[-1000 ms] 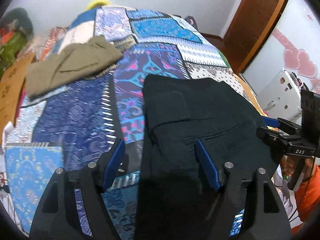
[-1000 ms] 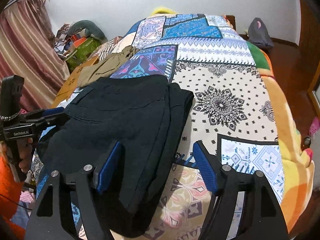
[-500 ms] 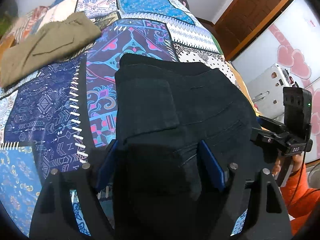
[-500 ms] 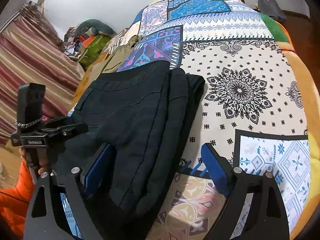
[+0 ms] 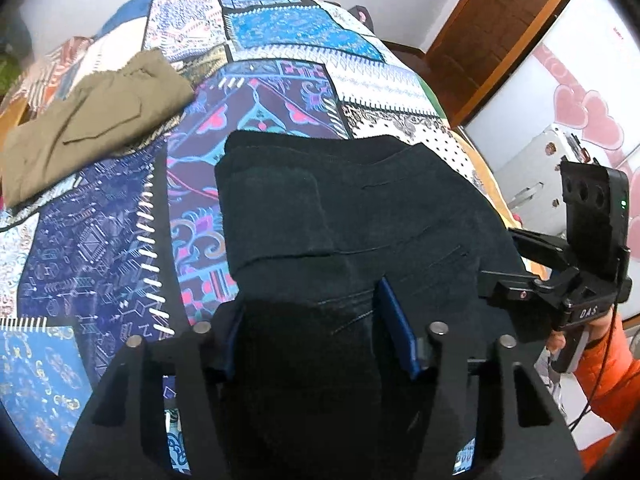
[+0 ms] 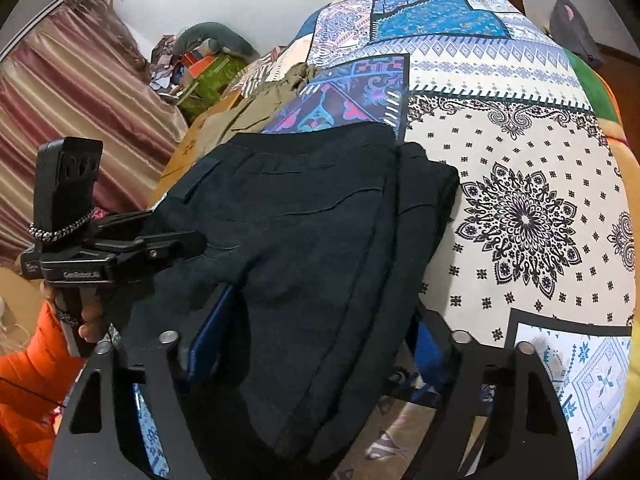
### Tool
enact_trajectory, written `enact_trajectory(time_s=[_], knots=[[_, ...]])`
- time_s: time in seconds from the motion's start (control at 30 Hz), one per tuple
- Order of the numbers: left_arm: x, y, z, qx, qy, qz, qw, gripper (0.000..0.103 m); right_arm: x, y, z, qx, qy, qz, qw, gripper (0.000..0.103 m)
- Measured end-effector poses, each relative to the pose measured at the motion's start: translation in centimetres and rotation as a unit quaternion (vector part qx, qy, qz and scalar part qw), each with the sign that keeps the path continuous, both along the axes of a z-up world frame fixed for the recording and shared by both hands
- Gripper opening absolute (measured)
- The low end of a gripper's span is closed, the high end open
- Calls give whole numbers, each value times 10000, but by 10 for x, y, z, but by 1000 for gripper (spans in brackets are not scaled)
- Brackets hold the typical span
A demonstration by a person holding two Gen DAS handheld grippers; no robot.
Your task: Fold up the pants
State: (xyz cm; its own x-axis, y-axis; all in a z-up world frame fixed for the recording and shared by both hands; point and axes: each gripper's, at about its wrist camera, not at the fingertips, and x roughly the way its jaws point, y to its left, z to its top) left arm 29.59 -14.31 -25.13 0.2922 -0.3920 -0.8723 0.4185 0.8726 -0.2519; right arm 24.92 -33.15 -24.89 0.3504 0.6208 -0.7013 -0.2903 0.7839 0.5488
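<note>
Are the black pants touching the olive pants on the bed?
Apart. The left wrist view shows patterned bedspread between the black pants and the olive pants.

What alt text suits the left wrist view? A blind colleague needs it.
Folded black pants lie on a patchwork bedspread, their near edge between the left gripper's blue-padded fingers. Olive pants lie folded far left; the right gripper reaches in.

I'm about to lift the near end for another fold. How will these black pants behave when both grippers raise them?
The black pants will probably sag between the grips: soft cloth, already creased. The stacked layers at their right edge may slide apart. They look thick, so likely heavier than the olive pants.
</note>
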Motion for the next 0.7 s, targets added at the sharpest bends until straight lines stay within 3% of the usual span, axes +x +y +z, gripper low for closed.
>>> enact_trajectory(time_s=[0.1, 0.3, 0.7], knots=[[-1, -2, 5, 128, -194, 38, 9997, 46, 0, 1, 4, 52, -54, 18, 10000, 56], [-8, -1, 22, 126, -498, 54, 9987, 30, -3, 10, 20, -193, -354, 45, 9992, 41], [-23, 18, 78, -172, -1290, 257, 9912, 24, 1, 24, 70, -340, -1184, 65, 9924, 36]])
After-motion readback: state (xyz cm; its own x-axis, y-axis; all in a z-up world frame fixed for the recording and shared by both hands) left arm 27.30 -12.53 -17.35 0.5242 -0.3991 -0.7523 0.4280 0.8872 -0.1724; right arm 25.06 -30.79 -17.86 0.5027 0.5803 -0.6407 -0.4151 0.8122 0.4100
